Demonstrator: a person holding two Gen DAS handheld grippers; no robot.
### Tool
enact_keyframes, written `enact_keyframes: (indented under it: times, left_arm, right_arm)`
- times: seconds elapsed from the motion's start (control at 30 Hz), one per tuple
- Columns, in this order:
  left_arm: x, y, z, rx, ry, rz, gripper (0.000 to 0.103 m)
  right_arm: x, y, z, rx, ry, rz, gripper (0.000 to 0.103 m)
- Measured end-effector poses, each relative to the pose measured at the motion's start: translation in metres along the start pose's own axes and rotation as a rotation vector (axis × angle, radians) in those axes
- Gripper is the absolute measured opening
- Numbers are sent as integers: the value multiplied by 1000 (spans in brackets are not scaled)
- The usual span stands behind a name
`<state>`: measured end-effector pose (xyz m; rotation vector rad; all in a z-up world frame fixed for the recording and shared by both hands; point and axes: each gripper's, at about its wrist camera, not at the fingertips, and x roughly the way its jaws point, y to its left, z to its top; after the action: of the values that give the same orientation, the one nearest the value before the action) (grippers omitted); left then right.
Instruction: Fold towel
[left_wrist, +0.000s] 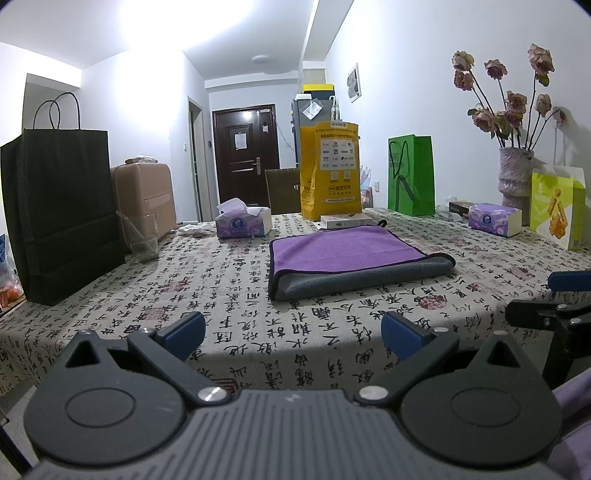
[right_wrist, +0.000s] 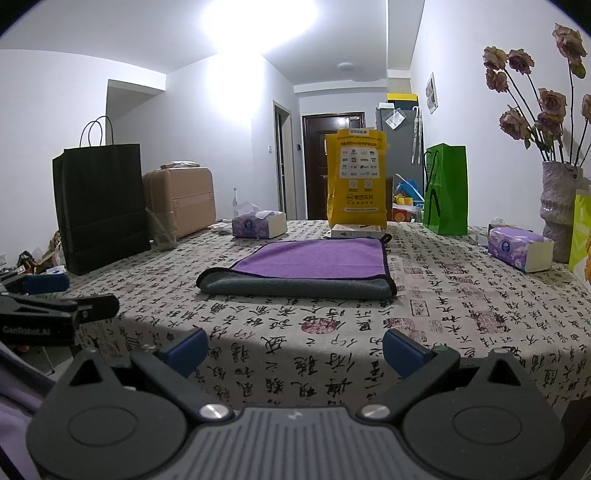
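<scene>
A towel (left_wrist: 351, 254), purple on top and grey beneath, lies folded flat on the table's patterned cloth (left_wrist: 221, 280); it also shows in the right wrist view (right_wrist: 306, 264). Its grey fold faces me. My left gripper (left_wrist: 293, 334) is open and empty, held back at the table's near edge, well short of the towel. My right gripper (right_wrist: 295, 352) is open and empty, also at the near edge. Each gripper shows at the side of the other's view: the right one (left_wrist: 554, 295) and the left one (right_wrist: 55, 299).
A black paper bag (left_wrist: 59, 206) and a glass (left_wrist: 142, 236) stand at the left. Tissue packs (left_wrist: 243, 221) (left_wrist: 495, 219), a yellow bag (left_wrist: 330, 173), a green bag (left_wrist: 412, 175), a vase of flowers (left_wrist: 515, 181) and a snack box (left_wrist: 557, 210) line the back and right.
</scene>
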<state>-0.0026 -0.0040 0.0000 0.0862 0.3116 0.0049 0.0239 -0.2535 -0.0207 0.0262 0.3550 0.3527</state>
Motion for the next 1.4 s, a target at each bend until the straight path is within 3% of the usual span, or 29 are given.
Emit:
enact_keyframes:
  times: [0.6,0.9,1.13,1.27,1.4]
  left_arm:
    - [39,3,9,-36,59,-3,103]
    - [88,6,24,-58,106,-4,103]
    - [138,8,39,-74,138,-75,103]
    - [167,7,45,-44,139,-80,102]
    - [199,14,49,-47,174,-77,90]
  right_arm:
    - [24,-14,8,35,27,-32,101]
    - [58,-33,21,43,29,-87,101]
    - [97,-58,35,45,51,-104,95]
    - [124,-73,41,55,77,-112,89]
    - [152,-86,48,55,101,-97,81]
